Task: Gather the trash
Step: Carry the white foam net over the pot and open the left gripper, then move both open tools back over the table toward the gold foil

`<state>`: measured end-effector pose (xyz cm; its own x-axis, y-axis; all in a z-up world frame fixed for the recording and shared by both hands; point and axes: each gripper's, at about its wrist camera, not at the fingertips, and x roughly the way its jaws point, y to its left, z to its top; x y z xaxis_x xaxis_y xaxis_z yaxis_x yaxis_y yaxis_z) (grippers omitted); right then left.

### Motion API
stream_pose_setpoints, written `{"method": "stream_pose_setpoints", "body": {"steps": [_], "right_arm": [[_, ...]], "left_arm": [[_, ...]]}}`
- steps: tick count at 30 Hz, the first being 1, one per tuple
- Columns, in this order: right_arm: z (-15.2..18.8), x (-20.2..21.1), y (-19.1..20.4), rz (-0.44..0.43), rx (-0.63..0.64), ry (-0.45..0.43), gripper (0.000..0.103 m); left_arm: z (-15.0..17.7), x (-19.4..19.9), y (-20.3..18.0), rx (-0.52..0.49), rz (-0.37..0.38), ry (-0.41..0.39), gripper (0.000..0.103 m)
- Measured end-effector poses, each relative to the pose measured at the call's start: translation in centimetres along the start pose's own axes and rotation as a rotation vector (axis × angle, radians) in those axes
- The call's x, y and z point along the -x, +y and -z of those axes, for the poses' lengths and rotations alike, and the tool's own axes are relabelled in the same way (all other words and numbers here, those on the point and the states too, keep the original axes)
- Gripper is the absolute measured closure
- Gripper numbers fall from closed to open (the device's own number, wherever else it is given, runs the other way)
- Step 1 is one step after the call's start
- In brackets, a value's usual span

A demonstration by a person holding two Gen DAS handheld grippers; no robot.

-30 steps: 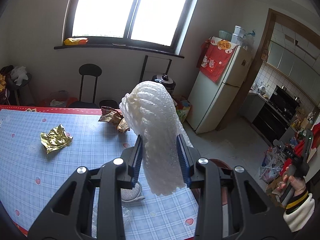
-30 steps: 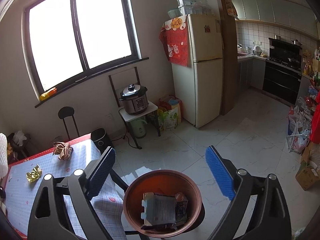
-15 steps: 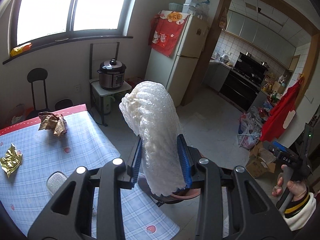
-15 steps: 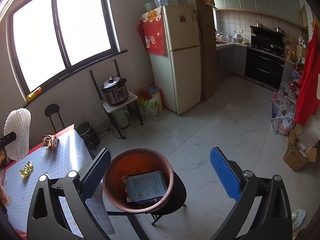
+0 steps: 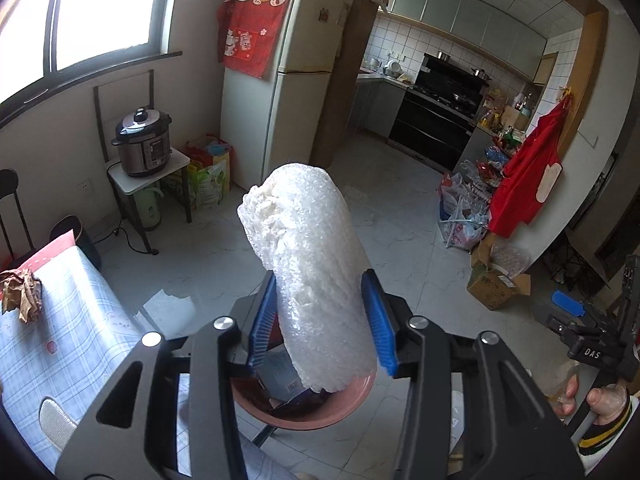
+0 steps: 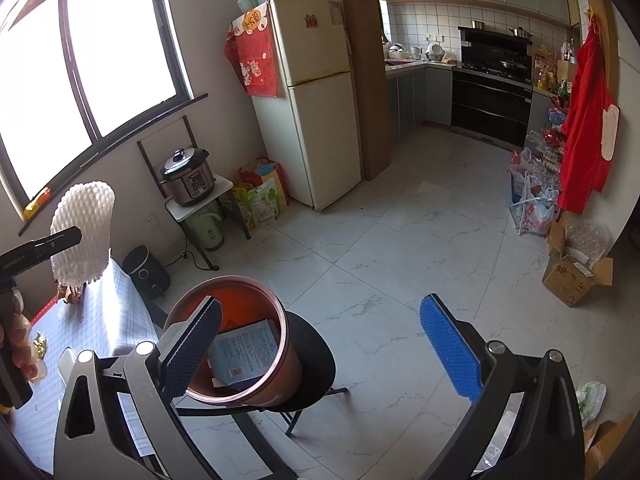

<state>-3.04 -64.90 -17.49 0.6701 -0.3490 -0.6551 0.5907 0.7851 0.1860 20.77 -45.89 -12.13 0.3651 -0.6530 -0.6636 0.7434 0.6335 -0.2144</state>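
A white foam roll stands upright between the blue pads of my left gripper. The jaws are opening, but the pads still touch the roll's sides. Its lower end hangs over the reddish-brown bin, which stands on a black stool. In the right wrist view the roll sits left of the bin, in which a blue booklet lies. My right gripper is open and empty, its left pad over the bin's rim. Crumpled brown paper lies on the table.
A gold wrapper lies on the checked tablecloth. By the wall stand a fridge, a rice cooker on a small stand and a black bucket. A cardboard box and bags sit at the right on the tiled floor.
The left gripper swung right with the foam roll, from over the table to above the bin, and its jaws now stand wider. The right gripper drifted closer to the bin.
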Motion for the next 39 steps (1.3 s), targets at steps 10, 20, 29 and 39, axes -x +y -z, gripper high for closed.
{"method": "stream_pose_setpoints", "body": {"steps": [10,20,29,39], "right_arm": [[0.1,0.5,-0.4,-0.014,-0.019,-0.01,0.005],[0.2,-1.0,5.2,-0.14,0.06,0.035,0.005],[2.4,-2.8,12.3,-0.203,0.16,0.154,0.005],[5.5,-2.9,20.8,-0.318,0.264,0.231,0.005]], "left_arm": [[0.0,1.9,1.0,0.008,-0.046,-0.056,0.016],[4.2,10.9,8.1,0.135,-0.227,-0.106,0.007],[10.1,18.0,14.4,0.26,-0.375,-0.087,0.006],[19.5,26.3,20.3,0.442,-0.511,-0.119,0.006]]}}
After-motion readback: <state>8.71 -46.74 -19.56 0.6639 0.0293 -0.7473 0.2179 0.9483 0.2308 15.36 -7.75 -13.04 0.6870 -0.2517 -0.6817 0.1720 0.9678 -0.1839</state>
